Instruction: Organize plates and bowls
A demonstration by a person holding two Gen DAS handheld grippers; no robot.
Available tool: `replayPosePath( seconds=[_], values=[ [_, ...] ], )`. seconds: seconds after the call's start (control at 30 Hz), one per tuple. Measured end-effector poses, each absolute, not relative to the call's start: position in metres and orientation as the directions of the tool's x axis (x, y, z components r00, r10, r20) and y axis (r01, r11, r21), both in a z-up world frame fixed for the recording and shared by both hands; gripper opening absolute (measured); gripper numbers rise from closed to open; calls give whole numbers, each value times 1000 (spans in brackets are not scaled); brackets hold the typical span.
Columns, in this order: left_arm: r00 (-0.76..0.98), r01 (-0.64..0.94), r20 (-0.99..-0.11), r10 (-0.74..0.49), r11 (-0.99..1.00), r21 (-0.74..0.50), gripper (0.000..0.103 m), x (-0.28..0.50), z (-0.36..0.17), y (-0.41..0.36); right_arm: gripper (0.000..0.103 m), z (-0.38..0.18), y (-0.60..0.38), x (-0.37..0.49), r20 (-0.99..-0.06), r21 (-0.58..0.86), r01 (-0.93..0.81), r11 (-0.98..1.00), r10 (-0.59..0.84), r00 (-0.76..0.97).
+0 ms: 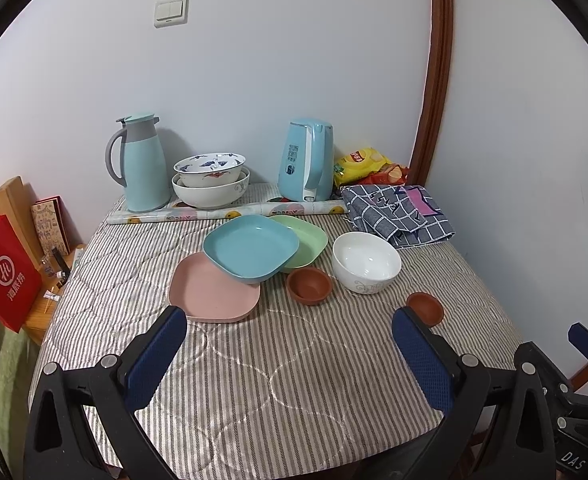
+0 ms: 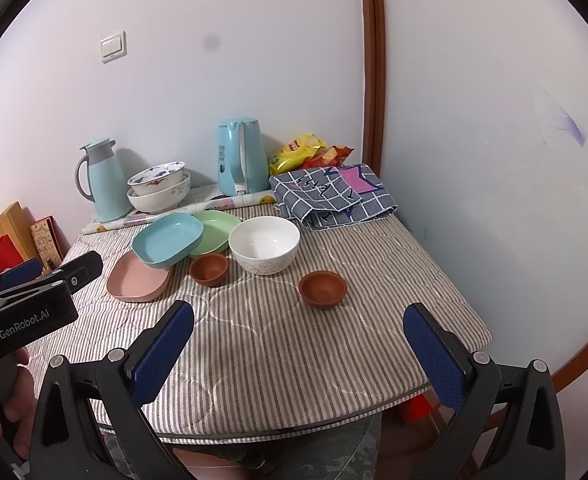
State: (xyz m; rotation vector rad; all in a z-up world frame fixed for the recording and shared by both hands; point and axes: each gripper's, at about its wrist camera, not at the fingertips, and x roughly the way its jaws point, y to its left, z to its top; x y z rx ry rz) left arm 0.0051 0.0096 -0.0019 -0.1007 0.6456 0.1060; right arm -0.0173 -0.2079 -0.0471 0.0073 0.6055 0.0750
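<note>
Jaws on both grippers, left [image 1: 290,336] and right [image 2: 299,330], gape wide and empty above the near table edge, so I'd lift the tilted blue plate [image 1: 251,251] off the pink plate [image 1: 214,292] gently by its rim.

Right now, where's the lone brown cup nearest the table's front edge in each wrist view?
Left wrist: the brown cup sits right of centre, just above the right finger of the left gripper, right of the white bowl.
Right wrist: the same cup sits near centre, ahead of the right gripper.
Shared landmark: the white bowl, behind and left of the cup in both.
</note>
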Motion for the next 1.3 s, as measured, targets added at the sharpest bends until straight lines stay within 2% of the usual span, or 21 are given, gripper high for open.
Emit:
replayPosePath(
  seconds=[0.33, 0.47, 1.3],
  values=[
    [795, -126, -603, 60, 990, -68, 103, 12, -5, 10, 103, -47, -213, -17, -544, 44, -46, 998, 62, 837],
    [791, -128, -609, 59, 989, -69, 103, 19, -6, 12, 103, -46, -216, -12, -541, 87, -64, 994, 101, 835],
    [730, -147, -680, 72, 988, -53, 103, 106, -16, 32, 103, -51, -191, 75, -601, 94, -95, 991, 133, 788]
  ],
)
